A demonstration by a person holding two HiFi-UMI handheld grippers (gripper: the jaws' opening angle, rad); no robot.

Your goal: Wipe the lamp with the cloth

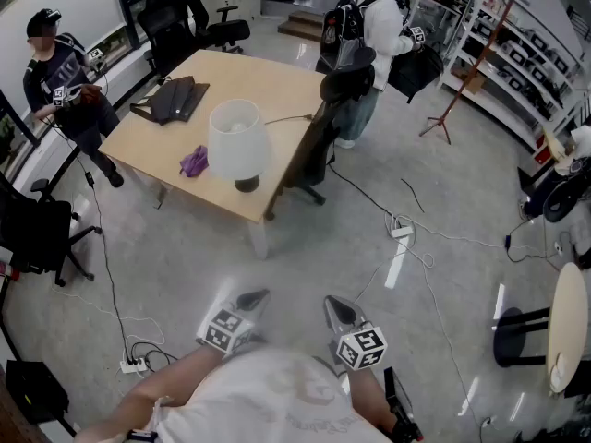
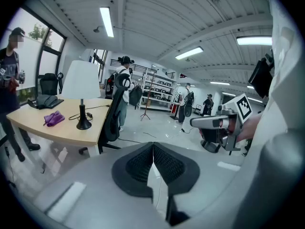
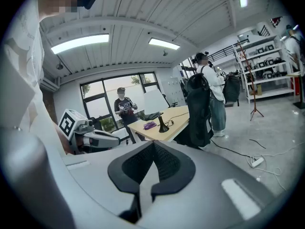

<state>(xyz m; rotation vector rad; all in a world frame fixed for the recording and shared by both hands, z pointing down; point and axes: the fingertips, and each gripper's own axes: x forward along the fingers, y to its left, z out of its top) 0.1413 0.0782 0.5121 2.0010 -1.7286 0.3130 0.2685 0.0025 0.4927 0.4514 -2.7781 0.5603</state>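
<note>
Left claw [image 1: 251, 299]: yours, held low in front of your chest, clenched tight, nothing between its jaws.
Right claw [image 1: 336, 310]: just beside the left, likewise clenched and empty.
Worktop [image 1: 277, 86]: pale wood, well apart from both claws, with grey floor [image 1: 305, 247] between.
Lamp [image 1: 238, 142]: white shade, dark round base, upright near the worktop's near edge.
Cloth [image 1: 194, 161]: purple, crumpled, lying on the worktop just left of the lamp's base, untouched by you.
Dark bag [image 1: 174, 99]: flat on the worktop's far left part.
Dark chair [image 1: 319, 146]: drawn up against the worktop's right edge.
</note>
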